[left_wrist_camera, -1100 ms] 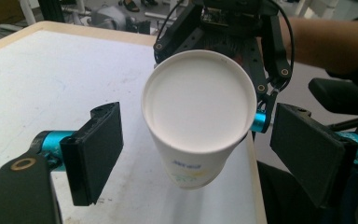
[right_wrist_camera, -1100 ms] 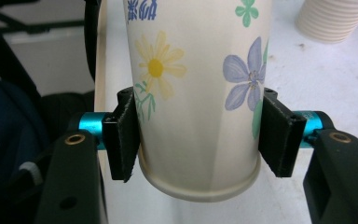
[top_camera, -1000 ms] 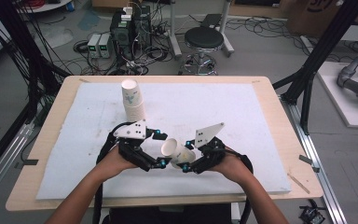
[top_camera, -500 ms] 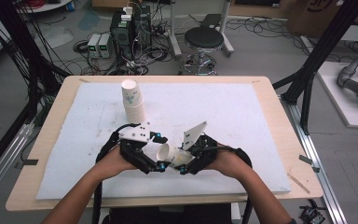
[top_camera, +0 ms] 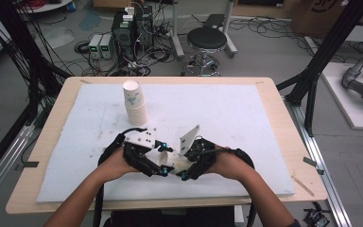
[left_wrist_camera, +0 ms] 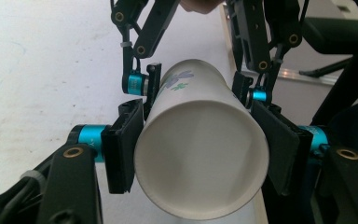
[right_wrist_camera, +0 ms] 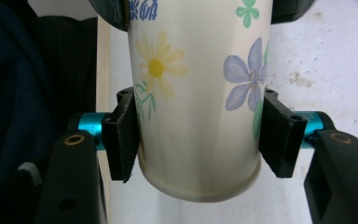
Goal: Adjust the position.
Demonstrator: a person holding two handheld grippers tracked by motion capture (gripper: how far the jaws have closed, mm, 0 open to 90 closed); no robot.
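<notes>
Paper cup: a white flowered cup [top_camera: 170, 163] lies on its side in the air between the two grippers, just above the white mat, near the middle of the desk's near edge.
Cup ends: in the left gripper view the cup [left_wrist_camera: 200, 149] turns one round end to the camera; in the right gripper view the cup [right_wrist_camera: 198, 107] shows its side with a yellow flower and a purple one, and the other end nearest the camera.
Left gripper: the left gripper [top_camera: 157, 166] has just been closing, and both pads now press the cup's wall near one end, one on each side.
Right gripper: the right gripper [top_camera: 183, 171] pinches the same cup near the other end, its pads flat against the printed wall.
Hands: the left hand [top_camera: 116, 163] and the right hand [top_camera: 229, 165] come in from the near edge, close together.
Cup stack: a stack of paper cups [top_camera: 134, 101] stands upright toward the far left of the mat, well apart from the held cup.
White mat: the mat [top_camera: 246, 113] covers most of the desk [top_camera: 269, 90] and shows a few dark specks.
</notes>
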